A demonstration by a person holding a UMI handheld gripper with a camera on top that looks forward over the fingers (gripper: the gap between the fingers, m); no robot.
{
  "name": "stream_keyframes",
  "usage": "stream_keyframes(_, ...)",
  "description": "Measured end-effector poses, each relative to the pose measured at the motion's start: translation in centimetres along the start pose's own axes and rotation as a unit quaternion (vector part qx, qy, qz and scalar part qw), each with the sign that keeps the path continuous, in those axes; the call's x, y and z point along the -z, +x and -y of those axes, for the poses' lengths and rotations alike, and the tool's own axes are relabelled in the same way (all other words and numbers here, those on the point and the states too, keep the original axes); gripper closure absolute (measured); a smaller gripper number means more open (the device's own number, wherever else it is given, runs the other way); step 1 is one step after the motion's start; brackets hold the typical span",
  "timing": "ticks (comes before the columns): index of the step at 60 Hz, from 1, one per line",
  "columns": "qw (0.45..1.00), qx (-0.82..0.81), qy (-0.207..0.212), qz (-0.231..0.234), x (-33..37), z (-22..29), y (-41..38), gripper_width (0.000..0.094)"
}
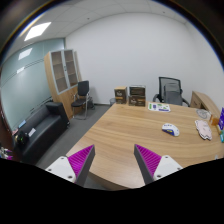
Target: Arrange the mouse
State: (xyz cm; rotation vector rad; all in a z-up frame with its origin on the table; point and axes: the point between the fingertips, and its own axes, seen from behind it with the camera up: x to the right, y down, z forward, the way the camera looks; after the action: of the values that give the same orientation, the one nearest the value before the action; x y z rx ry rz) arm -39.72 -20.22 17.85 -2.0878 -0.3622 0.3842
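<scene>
Gripper (113,160), fingers spread and empty, faces the table (120,135); the mouse (171,129) (small, pale) lies ahead-right, toward the far right edge.

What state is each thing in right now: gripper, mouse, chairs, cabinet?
hand-held gripper: open, holding nothing, raised over the near table edge.
mouse: resting on the table, far beyond the fingers, untouched.
office chairs: upright, nobody seated.
cabinet: doors closed.

Light brown wooden surface (130,130) with faint grain; grey carpeted floor (75,135); black leather sofa (40,128) at nine o'clock; tool's magenta ribbed pads (80,158); white walls (130,50)
</scene>
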Motion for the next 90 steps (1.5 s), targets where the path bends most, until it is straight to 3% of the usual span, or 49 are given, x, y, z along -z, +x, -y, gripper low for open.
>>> stream_keyframes(11,0.995,-0.016,-0.037,-0.088,-0.7,-2.6,6.8,0.0093)
stream_keyframes(29,0.985,-0.016,-0.033,-0.17,-6.6,-3.9,22.9,0.009)
stream_keyframes(41,0.987,-0.013,-0.049,-0.154,-13.4,-5.0,31.8,0.0099)
stream_keyframes(56,0.994,0.008,-0.061,-0.095,-21.7,-3.8,35.5,0.0097)
stream_keyframes(71,0.994,-0.001,-0.043,-0.101,-26.6,-0.6,38.8,0.01)
stream_keyframes(77,0.993,-0.006,-0.038,-0.109,-28.1,0.5,40.2,0.021)
stream_keyframes(78,0.993,-0.007,-0.037,-0.111,-28.3,0.7,40.5,0.0278)
stream_keyframes(79,0.993,-0.008,-0.036,-0.113,-28.5,0.7,40.7,0.0421)
stream_keyframes(90,0.992,-0.032,-0.063,-0.105,-28.6,0.9,41.0,0.0583)
